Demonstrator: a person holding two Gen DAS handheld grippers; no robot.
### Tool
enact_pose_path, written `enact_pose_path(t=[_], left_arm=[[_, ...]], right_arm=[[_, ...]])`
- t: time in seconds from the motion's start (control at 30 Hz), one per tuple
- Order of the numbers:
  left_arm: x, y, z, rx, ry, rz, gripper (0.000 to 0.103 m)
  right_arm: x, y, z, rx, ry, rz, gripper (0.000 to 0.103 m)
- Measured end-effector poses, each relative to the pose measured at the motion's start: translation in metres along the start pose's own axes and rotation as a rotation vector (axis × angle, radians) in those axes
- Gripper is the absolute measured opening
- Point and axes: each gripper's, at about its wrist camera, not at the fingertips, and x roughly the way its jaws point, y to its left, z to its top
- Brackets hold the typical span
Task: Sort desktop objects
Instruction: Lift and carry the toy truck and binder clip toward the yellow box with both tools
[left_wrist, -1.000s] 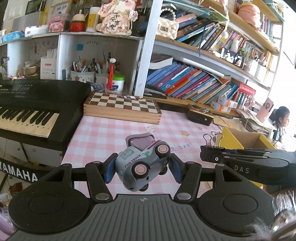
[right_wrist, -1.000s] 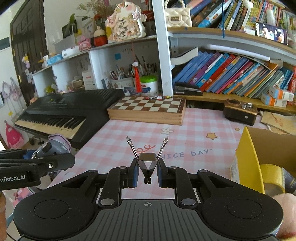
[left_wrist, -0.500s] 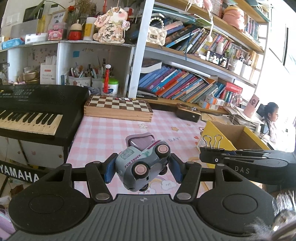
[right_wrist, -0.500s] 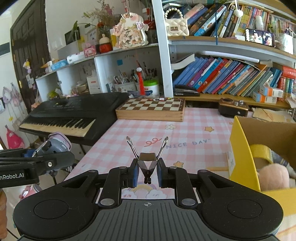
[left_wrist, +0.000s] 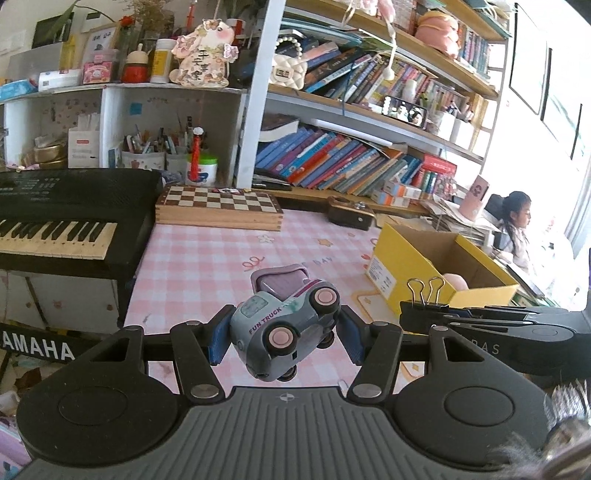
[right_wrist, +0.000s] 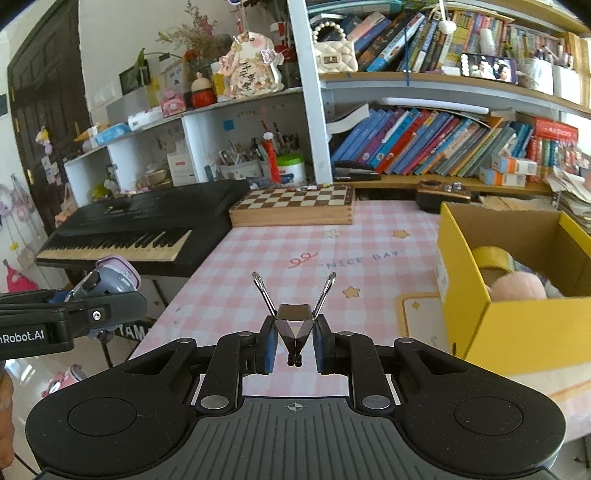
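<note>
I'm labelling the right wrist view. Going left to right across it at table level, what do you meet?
toy truck in the left gripper → keyboard → chessboard box → binder clip in the right gripper → yellow cardboard box.

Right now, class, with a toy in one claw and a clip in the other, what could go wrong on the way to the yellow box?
1. The toy truck sits tilted in the left claw; it might slip out.
2. The binder clip is pinched only by its body in the right claw; it might twist free before reaching the yellow box.
</note>
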Motion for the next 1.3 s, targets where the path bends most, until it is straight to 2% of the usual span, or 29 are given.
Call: enact_pose_path(t=[0.57,0.93,1.3], left_arm=[[-0.002,-0.029,-0.01,0.075,0.026,-0.149,0.056],[0.018,-0.074,-0.012,0.15,0.056,-0.281,0.056],[0.035,-0.122,-0.011,0.199,0.077,-0.34,0.056]], right_arm=[[-0.047,-0.016,-0.028,0.096,-0.02,-0.153,0.02],[-0.076,-0.049,-0.046,0.179,-0.036,-0.272,0.02],[-0.094,-0.089,-0.053,0.231,-0.041,-0.322,0.02]])
